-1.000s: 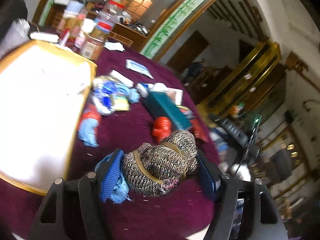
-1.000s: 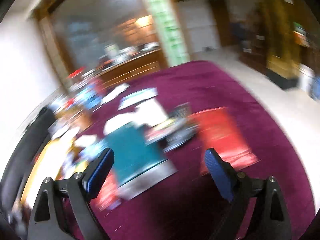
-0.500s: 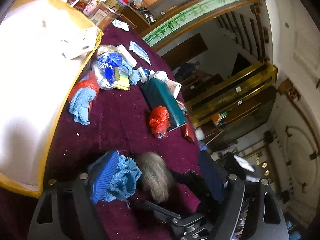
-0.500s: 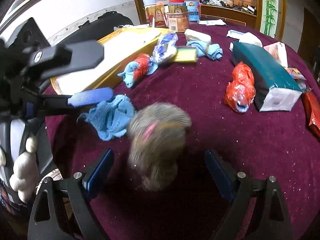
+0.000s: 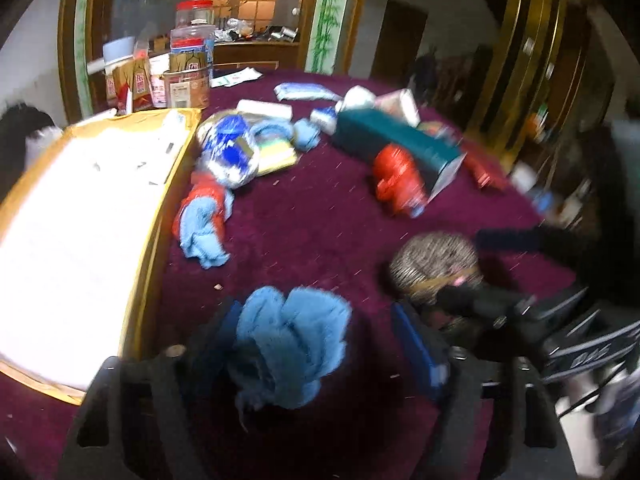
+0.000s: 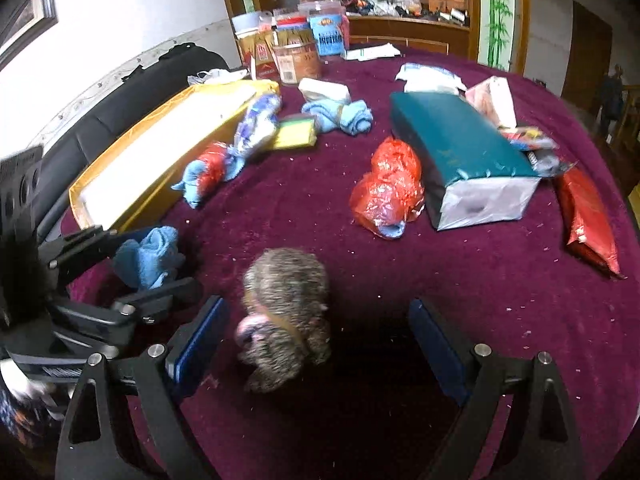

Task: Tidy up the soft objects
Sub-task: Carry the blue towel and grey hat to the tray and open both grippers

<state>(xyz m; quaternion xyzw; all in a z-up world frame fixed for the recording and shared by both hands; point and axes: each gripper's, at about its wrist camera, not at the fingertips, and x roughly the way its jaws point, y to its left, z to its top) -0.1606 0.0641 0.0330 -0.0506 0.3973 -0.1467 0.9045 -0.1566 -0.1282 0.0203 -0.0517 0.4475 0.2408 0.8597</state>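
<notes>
Right view alone shows the red packet [image 6: 588, 220] at right; left tongs [image 5: 316, 344] closing around blue cloth [image 5: 288, 344]; right tongs [image 6: 316, 340] open around knitted bundle [image 6: 286, 312]; yellow tray [image 6: 120, 184] upper left, contents unclear.

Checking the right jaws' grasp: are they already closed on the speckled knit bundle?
No: the right gripper stands wide open, with the knit bundle between its jaws, untouched.

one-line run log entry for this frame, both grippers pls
left gripper: closing around blue cloth | right gripper: open, straddling knit bundle | surface: maroon tablecloth
</notes>
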